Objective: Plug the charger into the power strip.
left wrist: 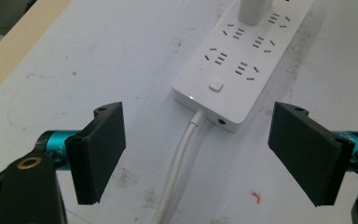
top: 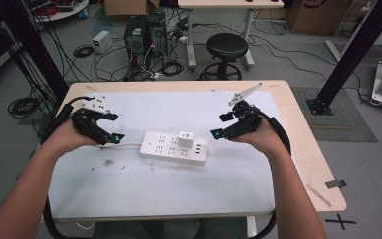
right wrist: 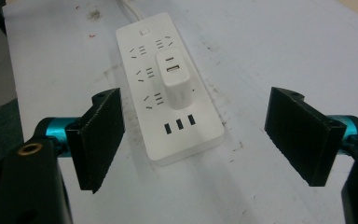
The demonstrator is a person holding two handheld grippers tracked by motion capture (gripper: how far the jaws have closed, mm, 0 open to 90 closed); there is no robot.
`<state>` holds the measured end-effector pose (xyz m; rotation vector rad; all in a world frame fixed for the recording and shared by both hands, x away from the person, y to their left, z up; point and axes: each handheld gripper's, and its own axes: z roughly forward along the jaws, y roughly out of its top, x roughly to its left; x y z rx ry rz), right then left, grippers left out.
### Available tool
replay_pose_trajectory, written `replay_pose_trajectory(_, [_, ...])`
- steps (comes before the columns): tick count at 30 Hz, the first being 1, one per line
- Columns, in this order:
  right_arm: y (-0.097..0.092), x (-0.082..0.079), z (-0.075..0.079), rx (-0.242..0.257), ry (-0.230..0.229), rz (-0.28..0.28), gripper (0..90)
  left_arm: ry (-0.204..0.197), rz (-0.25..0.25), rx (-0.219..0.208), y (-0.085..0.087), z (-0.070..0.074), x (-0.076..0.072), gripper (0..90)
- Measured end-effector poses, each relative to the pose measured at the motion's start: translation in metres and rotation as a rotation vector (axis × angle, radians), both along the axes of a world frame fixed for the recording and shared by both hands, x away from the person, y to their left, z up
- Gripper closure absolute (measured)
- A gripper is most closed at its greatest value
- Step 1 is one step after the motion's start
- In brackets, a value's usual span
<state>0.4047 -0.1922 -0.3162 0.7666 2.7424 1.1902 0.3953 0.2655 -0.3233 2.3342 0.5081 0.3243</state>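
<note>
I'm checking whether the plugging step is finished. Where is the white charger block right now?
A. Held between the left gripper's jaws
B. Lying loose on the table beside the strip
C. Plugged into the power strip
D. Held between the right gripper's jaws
C: the white charger block stands seated in a socket of the power strip, and both grippers' jaws are open with nothing between them.

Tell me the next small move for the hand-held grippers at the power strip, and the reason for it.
Probably bring the right hand-held gripper in toward the white charger, which sits plugged into the power strip. Its jaws stand wide open with nothing between them, short of the strip's end. The left hand-held gripper, also open, straddles the cord and could steady the strip.
</note>
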Motion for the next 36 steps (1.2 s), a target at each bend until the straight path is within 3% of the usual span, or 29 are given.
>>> replay_pose_trajectory(24, [-0.002,0.008,-0.004,-0.008,0.001,-0.026,20.2,0.000,0.038,-0.030,0.006,-0.007,0.003,19.0])
replay_pose_trajectory(36, [0.000,0.011,-0.006,-0.014,0.012,-0.030,20.2,-0.001,0.031,-0.018,0.005,-0.008,0.004,19.0])
